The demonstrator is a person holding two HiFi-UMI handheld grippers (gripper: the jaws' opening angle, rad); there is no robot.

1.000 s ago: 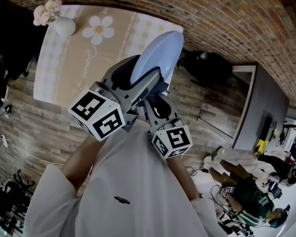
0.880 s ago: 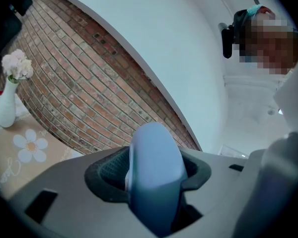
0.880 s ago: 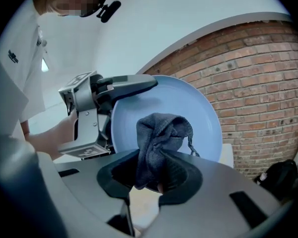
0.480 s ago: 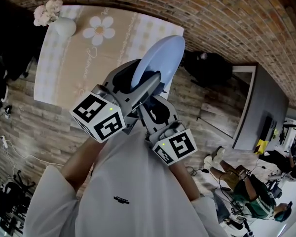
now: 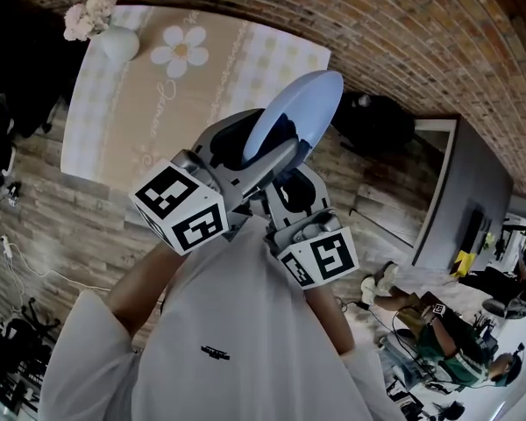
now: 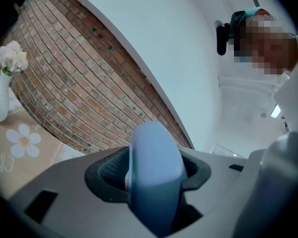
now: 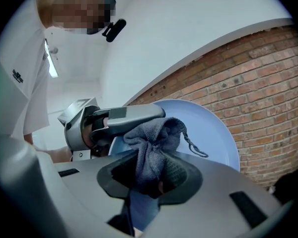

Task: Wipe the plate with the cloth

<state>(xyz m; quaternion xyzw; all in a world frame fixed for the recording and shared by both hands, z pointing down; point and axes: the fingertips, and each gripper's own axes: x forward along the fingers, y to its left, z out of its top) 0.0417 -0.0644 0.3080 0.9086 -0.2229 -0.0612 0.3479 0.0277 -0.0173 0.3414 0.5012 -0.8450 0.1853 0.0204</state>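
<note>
A pale blue plate [image 5: 300, 110] is held up on edge above the floor, with my left gripper [image 5: 261, 152] shut on its lower rim. In the left gripper view the plate's rim [image 6: 154, 175] fills the gap between the jaws. My right gripper [image 5: 285, 175] sits just below and right of the left one, shut on a bunched grey-blue cloth [image 7: 155, 150]. In the right gripper view the cloth lies against the plate's face [image 7: 211, 138], and my left gripper [image 7: 114, 125] clamps the plate at the left.
A beige mat with a daisy print [image 5: 180, 55] lies on the floor ahead, a white vase of flowers [image 5: 114, 38] at its far left corner. Brick wall runs behind. A dark bag [image 5: 373, 117] sits right of the plate. People stand at the lower right [image 5: 447, 323].
Both grippers and the plate have drifted slightly right and up. The right gripper has risen closer to the plate with the cloth.
</note>
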